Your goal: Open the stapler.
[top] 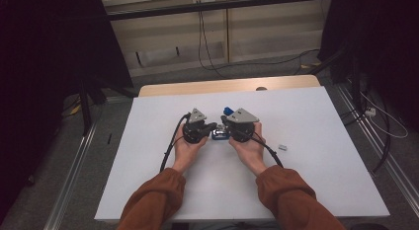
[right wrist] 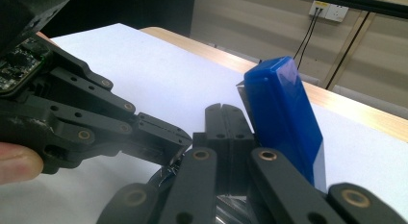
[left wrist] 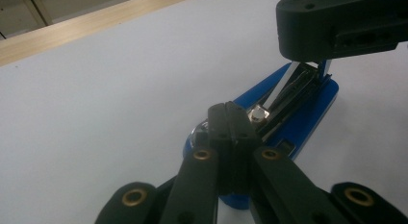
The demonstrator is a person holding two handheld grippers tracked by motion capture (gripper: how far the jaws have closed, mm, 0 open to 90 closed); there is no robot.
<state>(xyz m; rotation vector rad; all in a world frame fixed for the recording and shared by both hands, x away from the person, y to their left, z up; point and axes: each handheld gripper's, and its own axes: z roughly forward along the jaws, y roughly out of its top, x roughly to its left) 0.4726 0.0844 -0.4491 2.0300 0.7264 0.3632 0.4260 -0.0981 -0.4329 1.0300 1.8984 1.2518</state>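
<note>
At the middle of the white bench (top: pixel 306 185), a blue stapler (top: pixel 219 134) lies between the two tools, its lid tilted up. The left tool (top: pixel 213 126), at its 9 o'clock, has jaws together over the stapler's metal end. The right tool (top: pixel 223 125), at 3 o'clock, also has jaws together. A small grey piece (top: pixel 282 147) lies apart at 4 o'clock.

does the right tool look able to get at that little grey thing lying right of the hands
Probably yes. The small grey piece lies alone on the white table, close beside the right tool, with nothing between them, though that tool sits at the blue stapler.
</note>
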